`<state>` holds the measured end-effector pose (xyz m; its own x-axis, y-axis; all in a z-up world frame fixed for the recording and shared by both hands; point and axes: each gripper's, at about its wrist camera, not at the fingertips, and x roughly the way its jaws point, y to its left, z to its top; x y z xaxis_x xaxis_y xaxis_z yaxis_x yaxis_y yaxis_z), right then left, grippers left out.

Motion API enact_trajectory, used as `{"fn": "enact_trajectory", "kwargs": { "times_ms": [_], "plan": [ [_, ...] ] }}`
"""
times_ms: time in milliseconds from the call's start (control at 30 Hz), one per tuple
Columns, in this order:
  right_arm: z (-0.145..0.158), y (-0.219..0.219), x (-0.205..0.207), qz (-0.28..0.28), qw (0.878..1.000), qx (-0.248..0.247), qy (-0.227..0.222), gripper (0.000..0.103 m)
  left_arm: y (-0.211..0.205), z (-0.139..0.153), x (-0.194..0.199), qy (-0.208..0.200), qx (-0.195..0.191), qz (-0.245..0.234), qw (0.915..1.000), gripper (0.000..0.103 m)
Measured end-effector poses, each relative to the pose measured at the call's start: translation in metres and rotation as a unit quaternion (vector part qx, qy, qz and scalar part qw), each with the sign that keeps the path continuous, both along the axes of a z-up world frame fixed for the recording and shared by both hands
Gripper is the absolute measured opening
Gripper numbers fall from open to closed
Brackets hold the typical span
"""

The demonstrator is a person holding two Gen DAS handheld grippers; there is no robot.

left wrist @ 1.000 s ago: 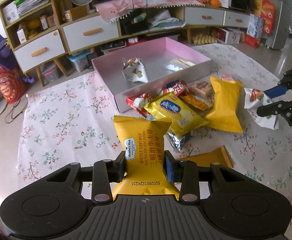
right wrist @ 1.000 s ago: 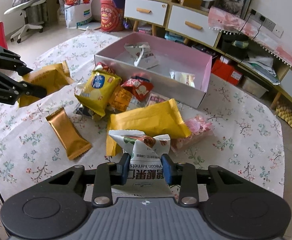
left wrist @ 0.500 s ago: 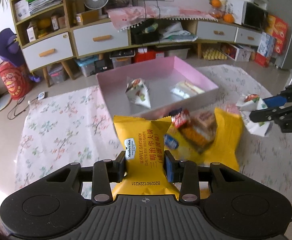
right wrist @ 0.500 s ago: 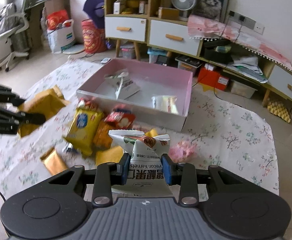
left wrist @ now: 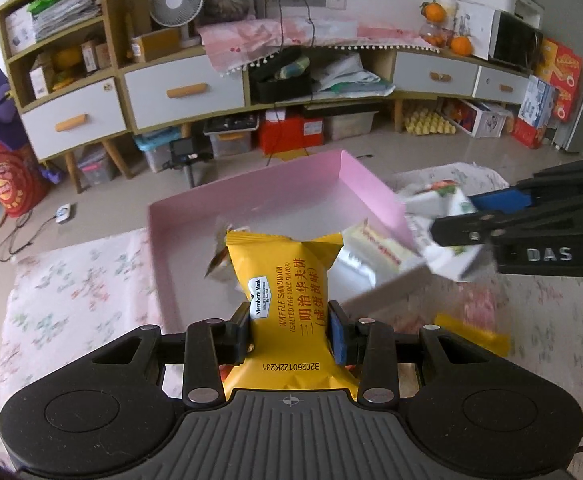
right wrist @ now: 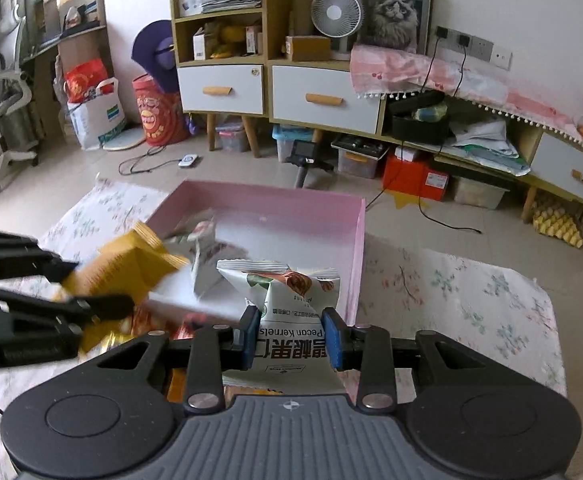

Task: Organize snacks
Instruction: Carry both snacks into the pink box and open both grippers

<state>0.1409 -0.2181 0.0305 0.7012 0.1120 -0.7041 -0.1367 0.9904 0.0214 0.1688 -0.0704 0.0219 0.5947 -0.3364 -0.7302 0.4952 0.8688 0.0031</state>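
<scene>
A lived-in room: drawers and shelves along the wall, a fan, a cat picture, a flowery cloth (left wrist: pixel 71 280) spread out low down. On the cloth, a pink box (left wrist: pixel 275 216) with its top open.

Left gripper (left wrist: pixel 289 330) shut tight on a yellow waffle pack (left wrist: pixel 287 280), pinched near its bottom end, held up over the near edge of the box. Right gripper (right wrist: pixel 287 338) shut tight on a white pecan bag (right wrist: pixel 291 300), also up in the air, by the near right corner of the box. Both snacks close to the box, neither one let go yet.

Inside the box already: at least one white pack (right wrist: pixel 205 252) and one pale pack (left wrist: pixel 379 248), maybe more, hard to tell through the blur.

Still out on the cloth in front of the box: a yellow pack (left wrist: pixel 471 330) and some red and orange bits, too blurry to count.

So, probably early to middle of the job. A couple in, two more almost there, a small pile left to pick up. Next job, most likely: lower both, open up, drop them in.
</scene>
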Motion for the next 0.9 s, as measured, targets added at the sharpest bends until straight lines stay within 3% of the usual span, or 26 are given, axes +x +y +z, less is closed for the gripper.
{"fn": "enact_trajectory", "kwargs": {
  "times_ms": [267,600,767,900],
  "plan": [
    [-0.02,-0.017,0.052,-0.028,0.999,0.029,0.011,0.013,-0.026,-0.025,0.043,0.019,-0.016,0.006,0.9997,0.036],
    [-0.033,-0.025,0.087,-0.041,0.997,0.062,0.004,0.013,-0.039,-0.042,0.074,-0.015,0.017,0.025,0.9994,0.035],
    [-0.033,-0.023,0.095,-0.042,0.997,0.067,-0.004,0.01,-0.036,-0.049,0.083,-0.015,0.011,0.036,0.9992,0.036],
    [-0.033,-0.021,0.097,-0.042,0.997,0.062,-0.004,0.012,-0.034,-0.047,0.081,-0.025,0.008,0.032,0.9991,0.043]
  ]
}}
